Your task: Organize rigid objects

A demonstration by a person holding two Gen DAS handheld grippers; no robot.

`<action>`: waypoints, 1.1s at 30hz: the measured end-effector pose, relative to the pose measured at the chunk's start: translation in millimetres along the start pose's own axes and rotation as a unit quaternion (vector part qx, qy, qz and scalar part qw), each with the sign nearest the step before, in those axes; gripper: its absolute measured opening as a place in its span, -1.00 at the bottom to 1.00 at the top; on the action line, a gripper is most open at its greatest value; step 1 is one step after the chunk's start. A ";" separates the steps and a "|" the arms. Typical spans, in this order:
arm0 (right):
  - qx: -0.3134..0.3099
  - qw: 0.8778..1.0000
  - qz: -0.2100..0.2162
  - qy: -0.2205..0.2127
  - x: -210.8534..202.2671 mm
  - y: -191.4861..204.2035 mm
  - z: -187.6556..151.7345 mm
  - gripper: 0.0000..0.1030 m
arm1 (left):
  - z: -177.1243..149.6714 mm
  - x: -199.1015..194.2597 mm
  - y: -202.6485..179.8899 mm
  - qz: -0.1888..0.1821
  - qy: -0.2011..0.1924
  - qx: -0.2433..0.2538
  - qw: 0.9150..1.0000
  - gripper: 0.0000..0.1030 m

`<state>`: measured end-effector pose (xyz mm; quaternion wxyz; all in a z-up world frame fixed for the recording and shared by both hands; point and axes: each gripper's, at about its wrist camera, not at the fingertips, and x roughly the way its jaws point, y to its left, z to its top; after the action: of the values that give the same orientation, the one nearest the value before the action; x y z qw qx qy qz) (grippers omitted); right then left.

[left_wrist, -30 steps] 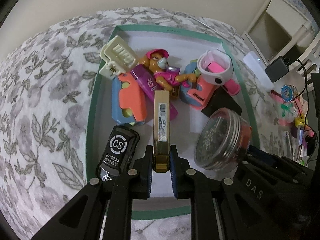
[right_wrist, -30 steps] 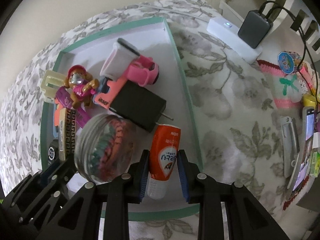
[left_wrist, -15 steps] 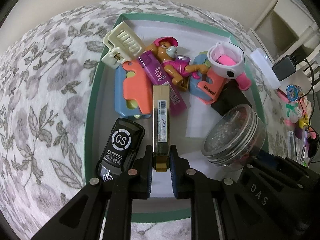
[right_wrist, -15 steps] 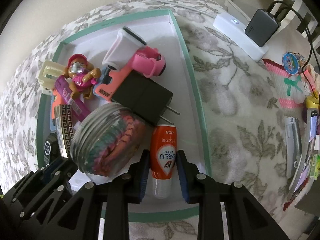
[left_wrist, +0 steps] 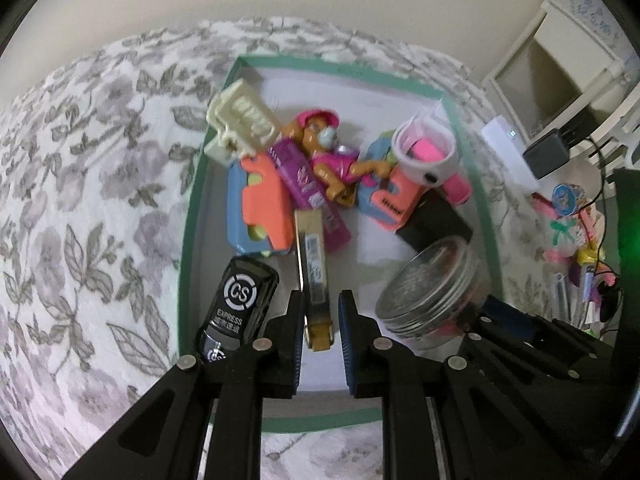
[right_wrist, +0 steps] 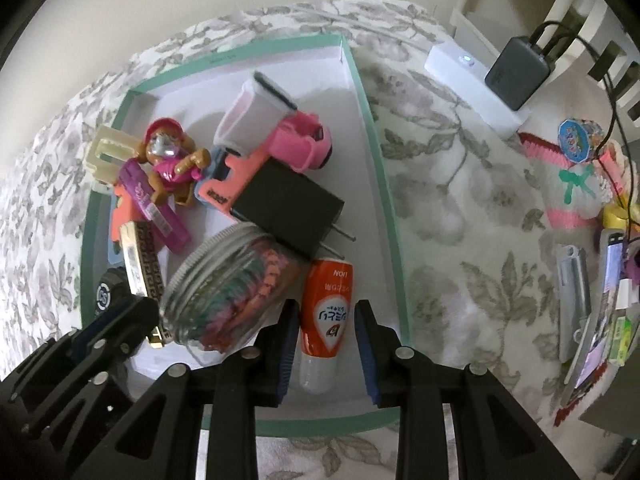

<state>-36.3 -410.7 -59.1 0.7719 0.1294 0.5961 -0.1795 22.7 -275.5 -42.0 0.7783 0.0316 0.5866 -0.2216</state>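
Observation:
A green-rimmed white tray (left_wrist: pixel 188 240) holds several small objects. My left gripper (left_wrist: pixel 321 300) is shut on the near end of a gold bar (left_wrist: pixel 314 264), which is tilted on its edge between a black toy car (left_wrist: pixel 240 300) and a glass jar (left_wrist: pixel 432 280). My right gripper (right_wrist: pixel 326 308) points down into the tray's near right corner. Its jaws are opening, and an orange-and-white tube (right_wrist: pixel 326 292) lies between them with thin gaps at both pads. The tube rests beside the jar (right_wrist: pixel 228 280) and the prongs of a black plug (right_wrist: pixel 288 208).
Farther back in the tray lie a dog figure (left_wrist: pixel 320 148), a cream hair claw (left_wrist: pixel 240 124), a purple stick and a pink-and-white toy (left_wrist: pixel 424 148). A floral cloth (right_wrist: pixel 460 208) surrounds the tray. A white box with a dark power bank (right_wrist: pixel 516 68), cables and small clutter stand to the right.
The right jaws have parted slightly from the tube, which now lies in the tray's corner. The left gripper drew back a little and the gold bar rolled onto its edge.

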 end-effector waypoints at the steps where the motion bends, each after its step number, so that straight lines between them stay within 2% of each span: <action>1: 0.001 1.000 0.000 -0.003 -2.9 -0.2 0.7 -0.38 | 1.0 -4.3 -0.1 0.000 -0.005 0.001 1.000 -0.67; 7: 0.007 1.000 0.001 -0.025 -22.3 -4.3 4.8 -0.35 | 3.7 -25.3 -0.5 -0.001 -0.031 -0.001 1.000 -0.59; 9: 0.009 0.999 -0.001 -0.035 -28.9 -3.2 3.8 -0.13 | 3.9 -30.6 2.2 0.003 -0.039 -0.003 0.999 -0.37; 10: 0.009 0.999 -0.002 -0.040 -31.4 -3.6 3.4 -0.10 | 3.0 -32.6 4.5 0.004 -0.042 -0.004 0.999 -0.20; 11: 0.009 0.999 -0.002 -0.044 -34.0 -3.6 3.6 -0.09 | 3.7 -35.4 7.3 0.006 -0.046 -0.008 0.999 -0.12; 15: 0.014 0.998 0.010 -0.054 -41.9 -2.7 2.5 -0.02 | 7.7 -34.6 18.5 0.017 -0.047 -0.025 0.998 0.01; 18: 0.013 0.998 0.012 -0.061 -40.7 -3.6 5.7 0.16 | 10.9 -32.1 28.8 0.030 -0.050 -0.041 0.997 0.19; 22: 0.010 0.998 0.012 -0.066 -41.6 -1.2 5.5 0.24 | 12.6 -32.6 41.4 0.038 -0.054 -0.060 0.996 0.52; 27: 0.016 0.996 0.015 -0.083 -45.1 -2.6 5.9 0.32 | 12.9 -30.8 50.7 0.069 -0.061 -0.067 0.994 0.56; 29: 0.020 0.996 0.019 -0.088 -46.3 -3.9 6.6 0.34 | 12.8 -28.9 54.1 0.075 -0.060 -0.068 0.993 0.70; 31: 0.022 0.995 0.021 -0.092 -47.2 -4.4 6.8 0.46 | 12.7 -28.5 56.0 0.080 -0.063 -0.070 0.992 0.80; 32: 0.023 0.995 0.022 -0.094 -47.5 -4.7 7.0 0.56 | 12.7 -28.6 57.0 0.084 -0.065 -0.070 0.992 0.80; 33: 0.023 0.995 0.023 -0.096 -47.9 -4.8 7.1 0.58 | 12.8 -28.7 58.2 0.087 -0.066 -0.070 0.991 0.80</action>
<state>-43.0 -412.1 -11.0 0.8265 0.1424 0.5115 -0.1872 50.3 -218.2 -23.7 0.8322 0.0130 0.5427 -0.1128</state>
